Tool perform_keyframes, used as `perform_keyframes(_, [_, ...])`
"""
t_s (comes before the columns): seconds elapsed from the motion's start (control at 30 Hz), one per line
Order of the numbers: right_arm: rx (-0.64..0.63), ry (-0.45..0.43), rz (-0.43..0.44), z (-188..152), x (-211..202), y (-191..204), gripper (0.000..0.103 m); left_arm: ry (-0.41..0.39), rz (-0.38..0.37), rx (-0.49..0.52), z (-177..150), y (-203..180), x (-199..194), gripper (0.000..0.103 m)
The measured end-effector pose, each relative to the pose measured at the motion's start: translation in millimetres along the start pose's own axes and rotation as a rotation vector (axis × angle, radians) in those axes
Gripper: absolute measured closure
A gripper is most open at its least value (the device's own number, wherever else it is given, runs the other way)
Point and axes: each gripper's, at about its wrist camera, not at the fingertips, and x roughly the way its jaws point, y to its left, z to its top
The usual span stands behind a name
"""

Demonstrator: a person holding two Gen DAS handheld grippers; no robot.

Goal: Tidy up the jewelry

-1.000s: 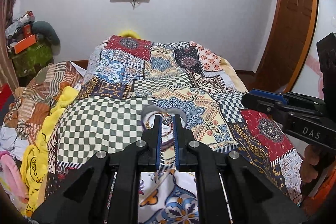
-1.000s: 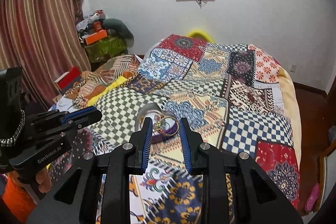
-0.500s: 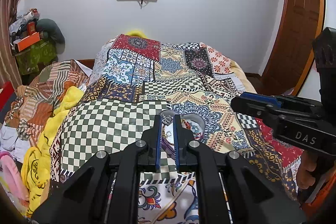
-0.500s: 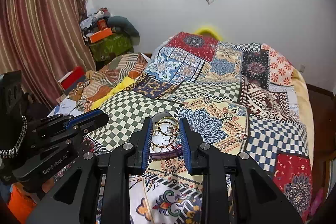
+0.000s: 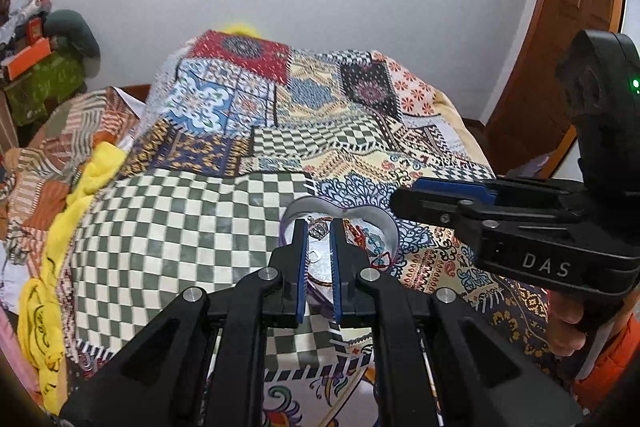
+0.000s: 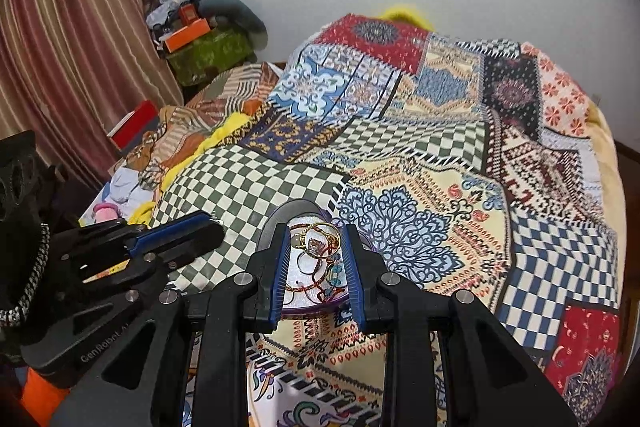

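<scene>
The left gripper (image 5: pixel 318 227) hangs over the near edge of a heart-shaped dish (image 5: pixel 380 223); its jaws are all but closed, pinching a small silver crown-shaped charm (image 5: pixel 318 230) at the tips.

The right gripper (image 6: pixel 316 233) is tilted down over the same dish from the other side; its jaws stand a little apart and grip a gold ring (image 6: pixel 325 231) across its width, the ring upright between the blue pads (image 6: pixel 281 267); a small pale stone or bead shows at the ring's left side, too small to make out.

The dish sits on the bed's patchwork quilt (image 5: pixel 180 235), where the green-and-white checked patch meets the blue floral one; it has a grey wall, a purple rim and a pale floor. Inside lie thin bangles (image 6: pixel 308 285), red thread and some teal beads (image 6: pixel 335 269), loosely tangled.

In the left wrist view the right gripper reaches in from the right edge, its tip just beside the dish's far lobe; a hand (image 5: pixel 568 327) with an orange sleeve holds its handle. In the right wrist view the left gripper comes in from the left, its tip near the dish's rim.
</scene>
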Motion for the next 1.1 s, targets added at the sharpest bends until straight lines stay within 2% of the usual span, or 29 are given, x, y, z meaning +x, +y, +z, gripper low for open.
perform_keyframes(0.17, [0.022, 0.051, 0.037, 1.2, 13.4, -5.9, 0.079, 0.05, -0.029, -0.008, -4.9, -0.5, 16.7, 0.095])
perform_keyframes(0.43, [0.006, 0.109, 0.041, 0.8, 31.1, -4.2, 0.079, 0.098, -0.039, 0.023, -12.2, -9.1, 32.1, 0.095])
perform_keyframes(0.73, [0.018, 0.107, 0.052, 3.6, 29.1, -6.6, 0.079, 0.12, -0.014, 0.043, -14.4, -11.5, 32.2, 0.093])
perform_keyframes(0.83, [0.025, 0.103, 0.066, 5.7, 24.3, -6.2, 0.078, 0.109, -0.008, 0.034, -12.5, -10.2, 24.2, 0.088])
perform_keyframes(0.9, [0.021, 0.095, 0.059, 6.5, 20.2, -4.2, 0.078, 0.089, 0.005, 0.028, -9.9, -8.8, 14.2, 0.078])
perform_keyframes(1.1, [0.009, 0.007, 0.018, 7.7, -15.8, 5.1, 0.078, -0.013, 0.041, 0.002, 5.9, -7.1, -35.1, 0.077])
